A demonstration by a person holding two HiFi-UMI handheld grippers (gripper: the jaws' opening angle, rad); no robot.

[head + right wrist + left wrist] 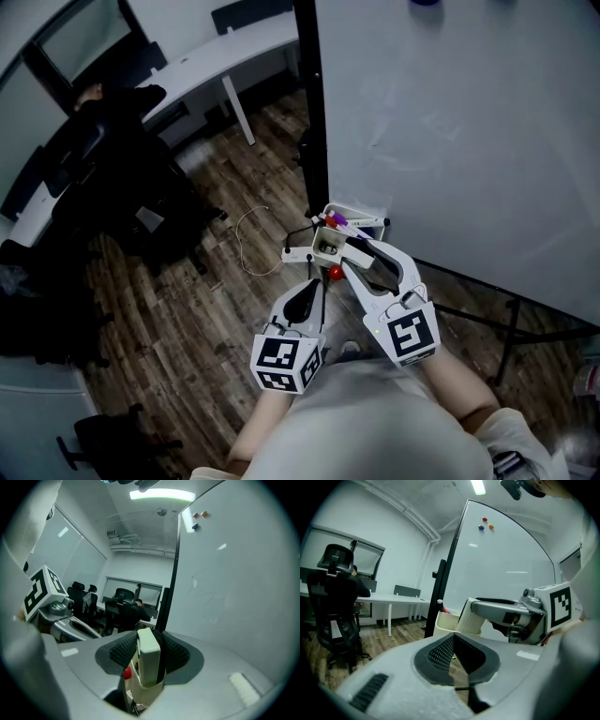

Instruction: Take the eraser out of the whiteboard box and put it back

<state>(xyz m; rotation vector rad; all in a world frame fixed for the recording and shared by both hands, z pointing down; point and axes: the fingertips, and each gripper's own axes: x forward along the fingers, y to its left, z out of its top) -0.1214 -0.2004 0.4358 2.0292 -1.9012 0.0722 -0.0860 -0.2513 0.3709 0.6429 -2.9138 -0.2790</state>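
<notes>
My right gripper (149, 653) is shut on the white eraser (149, 660), which stands upright between the pads with its black felt side to the right. Just below it is the cream whiteboard box (143, 695), with a red object (127, 672) beside it. In the head view the right gripper (330, 246) holds the eraser (327, 247) at the box (367, 222) on the whiteboard's lower edge. My left gripper (319, 281) hangs just below and left, and its pads (440, 651) meet at the tips with nothing between them. The left gripper view shows the eraser (471, 618) next to the box (447, 620).
The whiteboard (450, 131) fills the right, with its black frame post (314, 112) beside the box and magnets (485, 523) up high. A black office chair (340, 606), a seated person (89, 94) and a white desk (225, 56) stand at left. A cable (251, 242) lies on the wood floor.
</notes>
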